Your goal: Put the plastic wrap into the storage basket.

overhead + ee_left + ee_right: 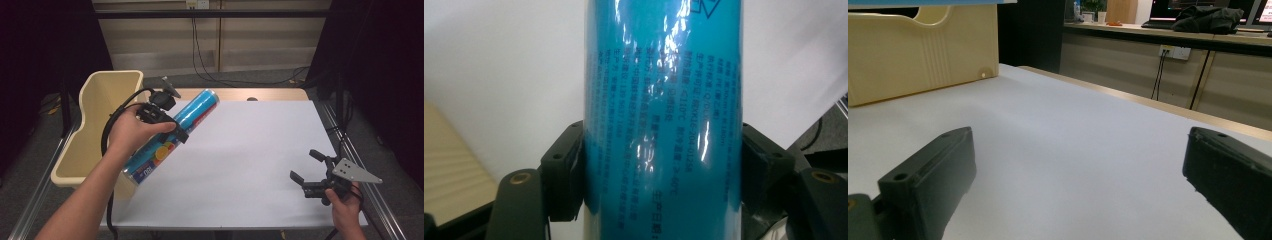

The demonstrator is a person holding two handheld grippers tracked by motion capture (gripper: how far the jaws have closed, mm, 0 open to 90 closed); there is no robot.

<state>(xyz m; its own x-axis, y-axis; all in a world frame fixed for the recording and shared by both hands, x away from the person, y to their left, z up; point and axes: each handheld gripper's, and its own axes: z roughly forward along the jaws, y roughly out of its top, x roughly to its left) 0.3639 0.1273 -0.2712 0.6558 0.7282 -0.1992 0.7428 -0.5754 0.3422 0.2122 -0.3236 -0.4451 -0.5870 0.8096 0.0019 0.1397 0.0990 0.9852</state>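
High view: left gripper (176, 131) at centre-left clamps a blue tube (172, 135), which is tilted, its top toward the upper centre and its base toward the lower left, over the left edge of the white table (250, 150). Beige bin (100, 110) sits at left, beside the tube. Left gripper view: jaws press both sides of the tube (663, 125). Right gripper (306, 167), lower right, jaws wide apart, holding nothing, low over the table.
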